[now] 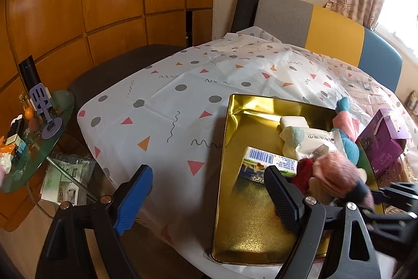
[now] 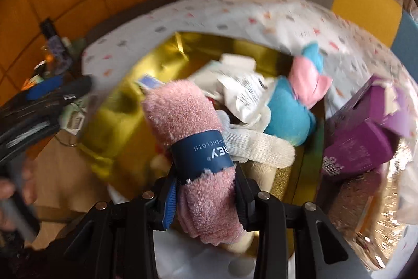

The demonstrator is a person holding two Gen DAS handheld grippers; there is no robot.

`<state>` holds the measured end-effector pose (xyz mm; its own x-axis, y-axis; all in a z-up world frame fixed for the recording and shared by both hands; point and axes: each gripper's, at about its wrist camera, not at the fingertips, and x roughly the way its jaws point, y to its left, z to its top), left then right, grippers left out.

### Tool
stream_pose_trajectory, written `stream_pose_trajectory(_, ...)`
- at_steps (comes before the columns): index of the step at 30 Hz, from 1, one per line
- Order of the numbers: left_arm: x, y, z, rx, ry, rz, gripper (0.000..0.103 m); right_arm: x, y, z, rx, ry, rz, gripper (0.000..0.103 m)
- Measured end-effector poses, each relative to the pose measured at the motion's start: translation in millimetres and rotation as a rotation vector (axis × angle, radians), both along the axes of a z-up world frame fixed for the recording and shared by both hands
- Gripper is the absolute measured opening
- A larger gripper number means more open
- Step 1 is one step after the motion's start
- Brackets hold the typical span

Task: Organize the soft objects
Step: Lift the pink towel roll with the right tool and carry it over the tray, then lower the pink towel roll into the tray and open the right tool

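Observation:
My right gripper (image 2: 205, 190) is shut on a rolled pink dishcloth (image 2: 183, 111) with a dark blue paper band, held over the gold tray (image 2: 112, 122). The dishcloth also shows in the left wrist view (image 1: 337, 171), blurred, above the tray (image 1: 248, 221). In the tray lie a blue-and-pink plush toy (image 2: 290, 106), a white wipes pack (image 1: 305, 140), a small barcoded packet (image 1: 269, 164), a cream sock (image 2: 261, 148) and a red soft item (image 1: 304, 169). My left gripper (image 1: 209, 195) is open and empty, over the tray's left edge.
A patterned tablecloth (image 1: 169, 96) covers the table. A purple box (image 1: 381, 145) stands right of the tray. A cluttered glass side table (image 1: 34, 145) is at the left. A grey, yellow and blue chair back (image 1: 334, 28) stands behind the table.

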<state>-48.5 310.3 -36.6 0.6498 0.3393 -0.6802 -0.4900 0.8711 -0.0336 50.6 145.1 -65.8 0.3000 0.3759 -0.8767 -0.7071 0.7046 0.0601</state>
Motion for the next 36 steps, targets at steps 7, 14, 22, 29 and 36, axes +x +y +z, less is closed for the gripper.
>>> stream_pose_trajectory(7, 3, -4, -4, -0.004, 0.012, -0.013, 0.088, 30, 12, -19, -0.014, -0.011, -0.077, 0.036)
stream_pose_trajectory(14, 3, -5, -3, -0.008, 0.013, -0.016, 0.088, 33, 8, -27, 0.04, 0.079, -0.064, 0.038)
stream_pose_trajectory(22, 3, -9, -1, -0.002, 0.01, -0.029, 0.088, 9, -19, -3, 0.084, 0.032, -0.067, 0.05)
stream_pose_trajectory(29, 2, -17, 3, 0.007, 0.003, -0.046, 0.088, 0, -17, 10, 0.103, -0.052, -0.036, 0.026)
stream_pose_trajectory(36, 1, -22, 6, 0.019, -0.005, -0.058, 0.088, 14, -2, -14, 0.009, -0.064, -0.058, 0.022)
